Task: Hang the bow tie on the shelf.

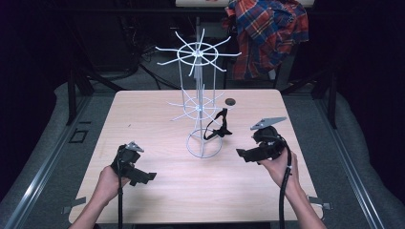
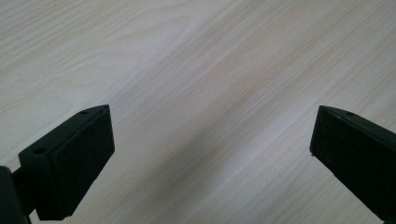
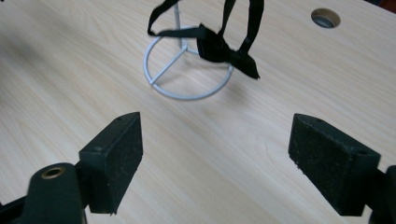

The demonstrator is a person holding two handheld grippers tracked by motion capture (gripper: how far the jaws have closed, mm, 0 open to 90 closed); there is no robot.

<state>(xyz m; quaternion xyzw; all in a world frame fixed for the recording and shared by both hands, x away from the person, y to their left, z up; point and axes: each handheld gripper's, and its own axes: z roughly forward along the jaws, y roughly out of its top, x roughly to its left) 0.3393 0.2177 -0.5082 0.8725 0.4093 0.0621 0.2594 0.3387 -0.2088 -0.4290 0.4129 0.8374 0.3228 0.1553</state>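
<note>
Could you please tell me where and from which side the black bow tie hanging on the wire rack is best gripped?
Probably at the knot of the bow tie, its thickest, firmest part, hanging free just above the rack's base ring. Come from the right with the open right hand-held gripper, which already faces it; the pole and ring stand behind, so that side looks unobstructed. The thin strap would be harder to pinch.

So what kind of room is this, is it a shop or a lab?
Probably a lab or recording space, not a shop. A bare wooden table stands among dark curtains and metal frames, a person holds a cabled gripper in each hand, and one white wire rack holds a single black bow tie.
</note>
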